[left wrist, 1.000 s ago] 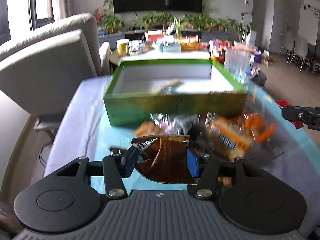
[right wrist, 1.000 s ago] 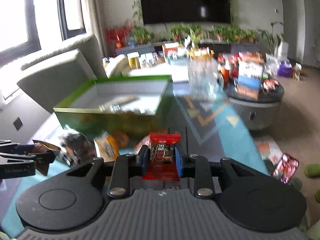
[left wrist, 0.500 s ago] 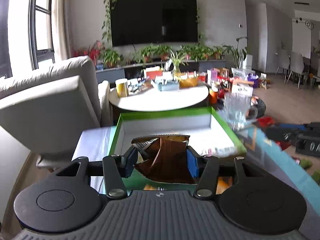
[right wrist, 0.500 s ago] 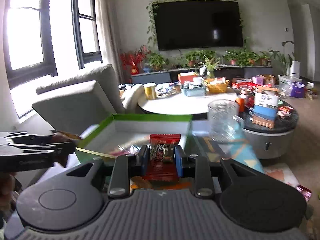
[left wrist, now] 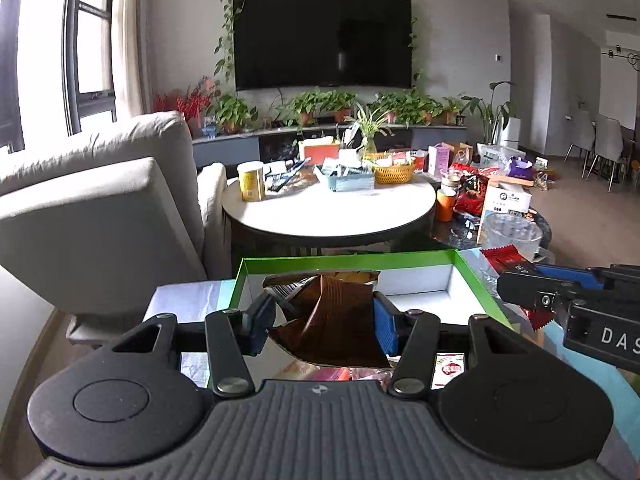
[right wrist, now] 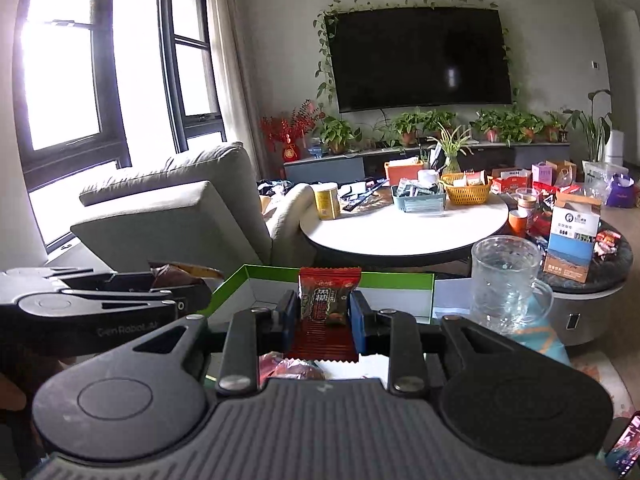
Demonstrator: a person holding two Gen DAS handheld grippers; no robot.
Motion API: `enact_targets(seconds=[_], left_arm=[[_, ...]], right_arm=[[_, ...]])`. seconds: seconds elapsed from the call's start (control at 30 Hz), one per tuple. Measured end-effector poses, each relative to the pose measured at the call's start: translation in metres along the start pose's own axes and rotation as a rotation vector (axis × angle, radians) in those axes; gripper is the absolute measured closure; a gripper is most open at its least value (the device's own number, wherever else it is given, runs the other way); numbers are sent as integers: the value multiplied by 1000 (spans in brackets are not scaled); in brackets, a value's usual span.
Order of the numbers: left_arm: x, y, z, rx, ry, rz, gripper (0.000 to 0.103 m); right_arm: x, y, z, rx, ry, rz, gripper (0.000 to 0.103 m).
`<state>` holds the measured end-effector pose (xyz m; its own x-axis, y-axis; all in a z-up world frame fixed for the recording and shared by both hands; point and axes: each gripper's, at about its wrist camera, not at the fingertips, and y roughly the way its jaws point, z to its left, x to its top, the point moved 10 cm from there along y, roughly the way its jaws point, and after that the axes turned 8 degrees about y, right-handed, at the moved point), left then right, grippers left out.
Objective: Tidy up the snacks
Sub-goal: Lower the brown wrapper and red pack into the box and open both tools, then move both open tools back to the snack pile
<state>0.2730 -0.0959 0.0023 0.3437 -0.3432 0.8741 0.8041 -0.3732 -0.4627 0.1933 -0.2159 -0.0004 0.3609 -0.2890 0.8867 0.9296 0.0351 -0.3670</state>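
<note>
Brown foil of a crumpled snack packet (left wrist: 332,316) is pinched in the left tongs (left wrist: 323,320), hanging over the near edge of the green box (left wrist: 472,276). The right tongs (right wrist: 325,320) pinch a red snack packet (right wrist: 326,304) over the same box. Farther off, to the right, stands a glass mug (right wrist: 506,284); beyond it, a round white surface (right wrist: 400,228).

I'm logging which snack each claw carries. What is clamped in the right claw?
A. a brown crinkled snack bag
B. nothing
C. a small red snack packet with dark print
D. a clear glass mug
C: in the right wrist view the right claw is shut on the small red snack packet, held in front of the green box; the brown bag is in the left claw.
</note>
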Motion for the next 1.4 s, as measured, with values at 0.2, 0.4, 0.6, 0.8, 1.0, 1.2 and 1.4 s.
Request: enact_targets(seconds=[0.2,0.4,0.6,0.8,1.0,1.2,1.4], left_arm=[[-7,28,0,-5,2,42,54],[-18,54,-2,-14,9,87,54],[-33,67,-8,-40,20,136,54],[-41,67,-12,-33,42,157,54],[-42,58,-7,-15,16,159,53],[-40,40,1,14,-7,134,53],[-42,22,5,30,-14,126,52]], right_arm=[[-8,22,-4,-4,19,44,71],[-20,44,-10,-17,35,98,71],[-33,56,-15,-49,49,147,69],[-43,59,-15,-55,51,188,68],[-43,47,-12,-59,53,167,40],[-40,33,-13,-56,48,146,40],[-41,24,-13,-54,49,143,40]])
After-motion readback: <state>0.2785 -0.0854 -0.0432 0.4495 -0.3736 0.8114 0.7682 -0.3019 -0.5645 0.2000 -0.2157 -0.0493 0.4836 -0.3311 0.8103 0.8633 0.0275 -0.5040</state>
